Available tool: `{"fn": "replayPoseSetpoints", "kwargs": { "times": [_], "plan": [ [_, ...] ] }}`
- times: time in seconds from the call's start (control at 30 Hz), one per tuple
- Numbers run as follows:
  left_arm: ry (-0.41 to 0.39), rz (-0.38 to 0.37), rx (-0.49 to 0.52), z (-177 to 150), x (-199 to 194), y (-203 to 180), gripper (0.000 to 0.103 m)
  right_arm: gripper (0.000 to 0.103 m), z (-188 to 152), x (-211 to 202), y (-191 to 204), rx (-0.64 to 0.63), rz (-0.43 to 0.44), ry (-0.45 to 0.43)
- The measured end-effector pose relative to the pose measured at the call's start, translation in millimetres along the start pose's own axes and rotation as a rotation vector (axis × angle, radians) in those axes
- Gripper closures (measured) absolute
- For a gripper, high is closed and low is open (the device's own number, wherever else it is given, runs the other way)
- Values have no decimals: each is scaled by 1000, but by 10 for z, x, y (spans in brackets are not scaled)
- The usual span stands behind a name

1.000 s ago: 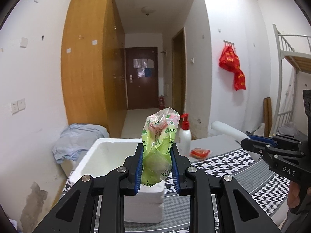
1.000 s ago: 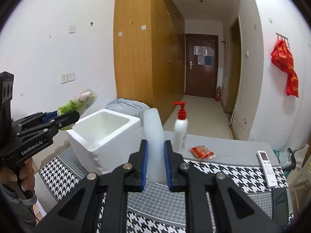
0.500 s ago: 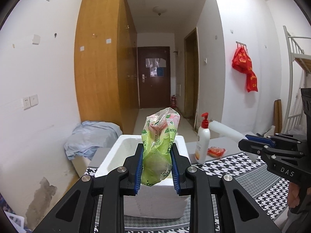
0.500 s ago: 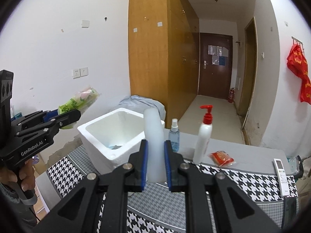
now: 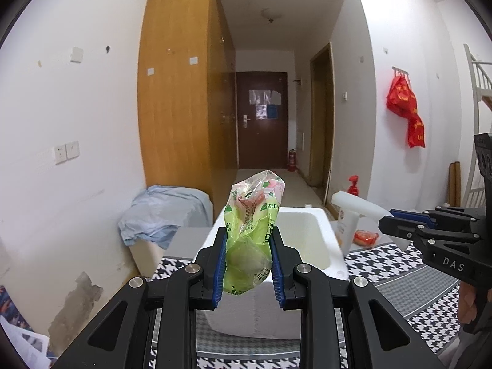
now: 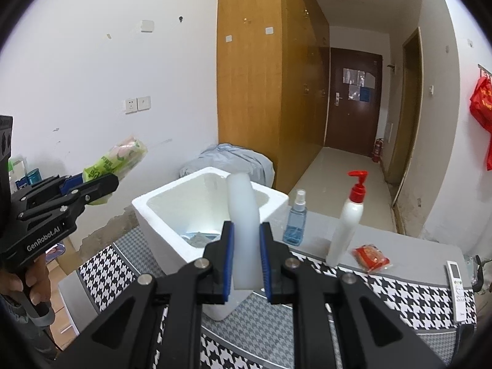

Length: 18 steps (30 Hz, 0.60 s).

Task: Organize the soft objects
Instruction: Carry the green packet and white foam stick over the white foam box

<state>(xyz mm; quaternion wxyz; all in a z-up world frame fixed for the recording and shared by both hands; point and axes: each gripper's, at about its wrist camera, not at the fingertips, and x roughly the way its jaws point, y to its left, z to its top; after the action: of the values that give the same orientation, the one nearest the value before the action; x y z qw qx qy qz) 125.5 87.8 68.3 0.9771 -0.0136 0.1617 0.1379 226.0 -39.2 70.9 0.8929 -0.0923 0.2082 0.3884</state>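
My left gripper (image 5: 247, 264) is shut on a crumpled green and pink plastic bag (image 5: 250, 233) and holds it in the air in front of a white foam box (image 5: 307, 246). It also shows in the right wrist view (image 6: 92, 187), left of the box (image 6: 172, 215). My right gripper (image 6: 247, 264) is shut on a white foam piece (image 6: 244, 224) that stands upright between its blue pads, just before the box's near wall. From the left wrist view the right gripper (image 5: 396, 220) holds that foam piece (image 5: 356, 206) to the right of the box. Some cloth lies in the box bottom (image 6: 196, 238).
The box stands on a houndstooth-cloth table (image 6: 399, 292). Right of it are a blue spray bottle (image 6: 296, 218), a white pump bottle with red top (image 6: 349, 218), a red packet (image 6: 370, 253) and a remote control (image 6: 458, 283). A cloth-covered bin (image 5: 163, 215) stands by the wall.
Both grippers have swung left and closer to the foam box, which now fills more of each view. Both grips are unchanged.
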Motion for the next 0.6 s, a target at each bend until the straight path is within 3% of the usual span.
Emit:
{"fn": "replayPoseSetpoints", "kwargs": {
  "times": [0.6],
  "plan": [
    [13, 83, -47, -96, -52, 360, 76, 83, 121, 399, 288, -19, 64, 40]
  ]
}}
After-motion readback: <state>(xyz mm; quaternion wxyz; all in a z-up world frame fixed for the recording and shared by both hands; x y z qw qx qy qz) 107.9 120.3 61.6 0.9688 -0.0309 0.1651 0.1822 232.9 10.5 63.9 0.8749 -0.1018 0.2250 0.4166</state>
